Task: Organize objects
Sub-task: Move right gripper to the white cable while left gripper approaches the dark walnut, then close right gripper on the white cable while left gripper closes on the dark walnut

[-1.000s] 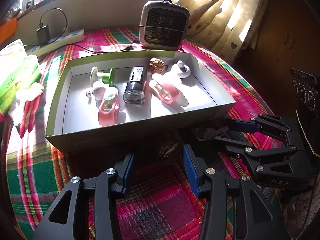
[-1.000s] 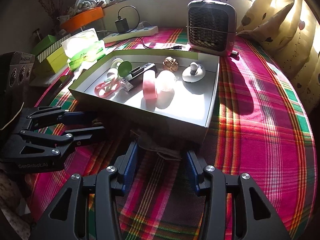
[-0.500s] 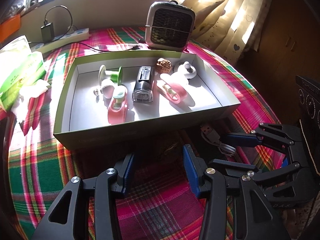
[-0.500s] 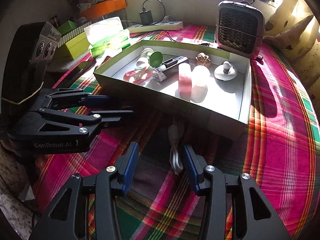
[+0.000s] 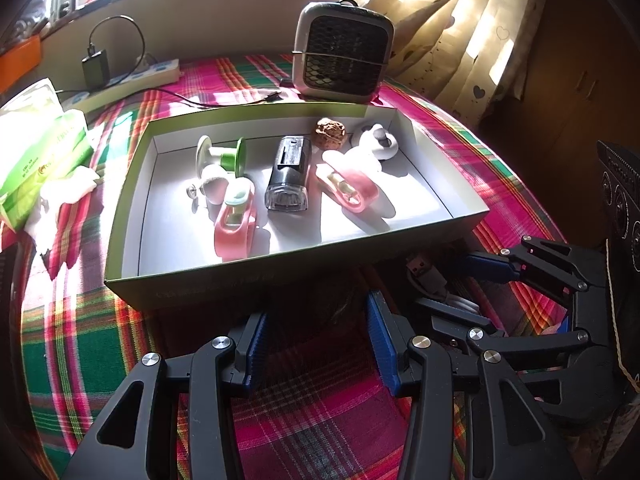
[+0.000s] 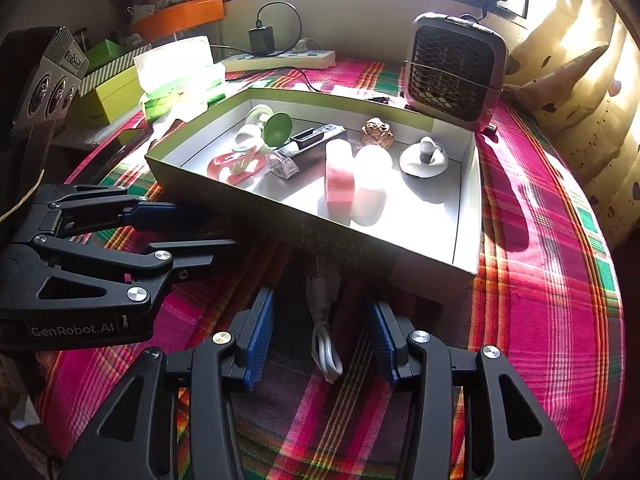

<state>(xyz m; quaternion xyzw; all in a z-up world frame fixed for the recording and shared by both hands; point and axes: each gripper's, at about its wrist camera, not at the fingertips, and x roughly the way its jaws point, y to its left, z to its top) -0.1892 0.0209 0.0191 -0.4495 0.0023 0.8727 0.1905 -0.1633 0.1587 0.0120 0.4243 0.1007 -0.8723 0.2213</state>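
on the plaid surface [image 6: 540, 280]: i work on a red, pink and green checked cloth, with a window and sunlit curtains behind.
box [image 6: 466, 248]: green, white inside, open-topped. it already holds pink holders, a dark clear-ended case, a green and white spool, a walnut-like lump and a white disc.
fan heater [image 6: 456, 72]: stands just behind the box, with a power strip [image 6: 280, 60] to its left.
left hand-held gripper [image 6: 208, 228]: fingers apart, empty, hovering beside the box's near wall.
right hand-held gripper [image 6: 320, 336]: fingers apart around the cable, not pressing it, i judge.
cable [image 6: 326, 332]: coiled white usb lead, lying on the cloth just before the box, between my right fingers.
step: i'd lower, centre on the coil, close across the bundled loops rather than the plug, then lift clear over the wall.
risk: loose loops may splay or snag the rim.
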